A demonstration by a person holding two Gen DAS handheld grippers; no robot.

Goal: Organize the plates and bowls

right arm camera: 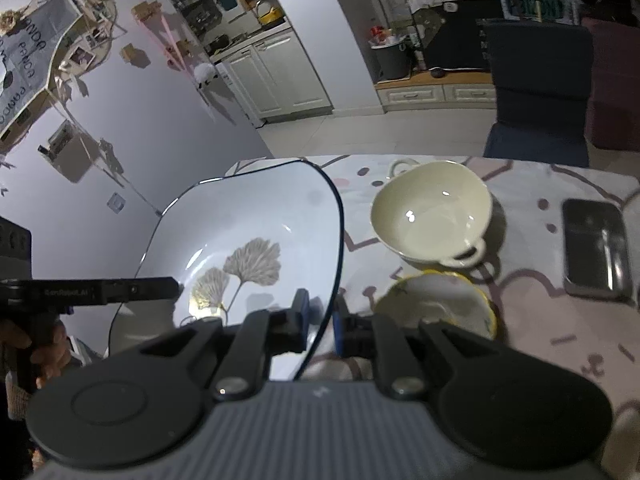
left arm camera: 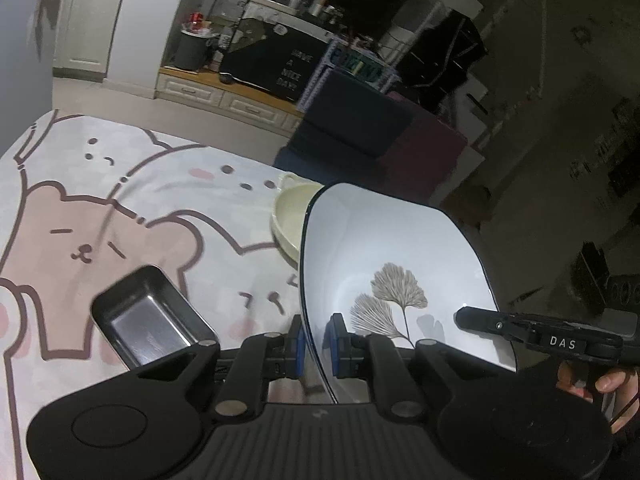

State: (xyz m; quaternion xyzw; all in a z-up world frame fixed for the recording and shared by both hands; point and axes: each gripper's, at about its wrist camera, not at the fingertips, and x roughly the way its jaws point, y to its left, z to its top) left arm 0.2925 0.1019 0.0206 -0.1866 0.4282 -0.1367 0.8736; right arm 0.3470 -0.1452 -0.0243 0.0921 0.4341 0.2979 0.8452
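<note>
Porcelain is what you have between both tools: a big white plate (left arm camera: 400, 260) with a dark rim and a printed leaf, held clear above the table (left arm camera: 120, 184). Your left gripper (left arm camera: 316, 344) is clamped on the plate's left rim, one blue pad either side of the edge, and your right gripper (right arm camera: 320, 320) pinches the opposite rim in the same way. In each view the other tool shows reaching in from the far side of the plate.

Judging by its size and glaze, the plate is likely stiff, fairly heavy, slick and quick to chip. A thin rim pinch gives little bite, so keep both grips firm and level with each other; if one side drops, it could slide out of the pads.

On the table, toward its far edge, sits a cream bowl (right arm camera: 432, 212) with two loop handles. Just nearer you is a yellow-edged dish (right arm camera: 436, 304), close beside your right gripper. A metal tray (right arm camera: 596, 248) lies by the right edge, and another metal tray (left arm camera: 152, 316) is near your left gripper. Set the plate down gently, well clear of the bowl's handles.
</note>
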